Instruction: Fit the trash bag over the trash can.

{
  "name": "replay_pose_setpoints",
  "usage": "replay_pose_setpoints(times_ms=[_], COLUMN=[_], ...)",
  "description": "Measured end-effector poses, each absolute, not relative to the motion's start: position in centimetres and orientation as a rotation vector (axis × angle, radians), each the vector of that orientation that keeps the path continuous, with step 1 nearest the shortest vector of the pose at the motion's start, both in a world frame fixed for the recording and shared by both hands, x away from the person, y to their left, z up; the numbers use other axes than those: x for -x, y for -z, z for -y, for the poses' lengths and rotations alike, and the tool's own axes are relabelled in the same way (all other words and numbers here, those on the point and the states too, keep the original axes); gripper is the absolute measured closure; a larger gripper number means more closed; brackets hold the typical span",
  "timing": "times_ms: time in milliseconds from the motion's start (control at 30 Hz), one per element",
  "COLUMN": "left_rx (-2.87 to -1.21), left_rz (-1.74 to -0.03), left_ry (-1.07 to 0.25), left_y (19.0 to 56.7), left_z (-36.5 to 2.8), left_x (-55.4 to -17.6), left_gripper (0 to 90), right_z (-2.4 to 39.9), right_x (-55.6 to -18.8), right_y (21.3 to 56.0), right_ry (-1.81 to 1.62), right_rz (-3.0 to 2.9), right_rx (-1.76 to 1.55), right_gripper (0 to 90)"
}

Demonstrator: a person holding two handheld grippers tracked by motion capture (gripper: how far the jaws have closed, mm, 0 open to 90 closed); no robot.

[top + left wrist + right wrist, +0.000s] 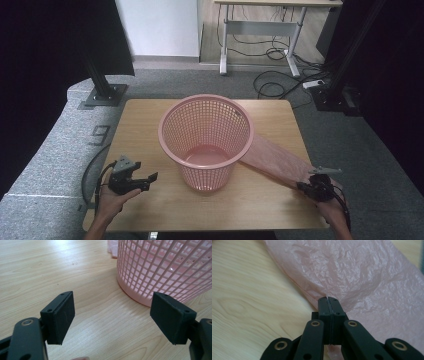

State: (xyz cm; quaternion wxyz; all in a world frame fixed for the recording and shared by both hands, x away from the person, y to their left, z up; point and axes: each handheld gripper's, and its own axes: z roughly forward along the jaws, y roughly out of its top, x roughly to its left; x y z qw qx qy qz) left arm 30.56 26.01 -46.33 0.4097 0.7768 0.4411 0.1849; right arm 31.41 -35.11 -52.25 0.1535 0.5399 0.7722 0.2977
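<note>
- The right gripper (306, 187) sits at the lower right of the high view, near the table's right edge, with its jaws clamped on the edge of a thin pink plastic bag (275, 159).
- In the right gripper view, the two black jaws meet in the lower middle of the frame, pressed flat together, with a sliver of the pink film pinched between the pads (329, 307); a scrap of it also pokes out below them.
- From that pinch the bag (362, 272) spreads across the upper middle and right of the right gripper view, crinkled and lying over the wooden table (249, 302).
- In the high view the bag runs as a stretched band from the gripper up and left to the pink mesh basket (206, 141), which stands upright in the middle of the frame; whether the far end passes beneath the basket cannot be told.
- The left gripper (147, 178) is at the lower left of the high view, held in the person's hand, well apart from the bag and just left of the basket.
- In the left gripper view, its jaws stand wide apart with nothing between them but bare table (37, 270); the basket's (165, 267) latticed wall fills the upper right, beyond the right-hand pad (170, 317).
</note>
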Motion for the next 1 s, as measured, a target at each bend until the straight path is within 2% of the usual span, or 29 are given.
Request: replay_pose_setpoints(times_ms=[33, 67, 133, 200, 233, 300, 700, 1000], left_rx=[-1.957, -1.964, -1.976, -1.98, -1.98, -1.977, -1.984, -1.987], left_rz=[-1.113, -1.112, -1.105, -1.099, -1.099, -1.097, -1.112, -1.124], left_ry=[-0.464, -0.465, -0.468, -0.472, -0.472, -0.472, -0.457, -0.463], left_y=[46.4, 46.5, 46.5, 46.5, 46.5, 46.5, 46.8, 46.9], left_z=[-25.9, -25.9, -25.7, -25.6, -25.6, -25.4, -25.1, -25.3], left_x=[-30.6, -30.6, -30.6, -30.5, -30.5, -30.5, -30.3, -30.2], left_gripper=[19.8, 19.7, 19.6, 19.6, 19.6, 19.6, 19.7, 19.9], right_z=[35.4, 35.4, 34.8, 33.5, 33.5, 30.6, 23.1, 20.3], right_x=[-31.3, -31.3, -31.5, -31.6, -31.6, -32.6, -41.0, -43.9], right_y=[52.3, 52.2, 51.8, 50.9, 50.9, 50.0, 52.0, 54.0], right_ry=[-0.858, -0.858, -0.847, -0.88, -0.88, -0.941, -1.075, -0.988], right_rz=[-2.217, -2.209, -2.165, -2.111, -2.111, -2.072, -2.21, -2.311], right_rx=[-1.556, -1.561, -1.529, -1.479, -1.479, -1.379, -1.322, -1.303], right_gripper=[87.9, 80.4, 56.5, 38.9, 38.9, 25.0, 17.2, 12.6])
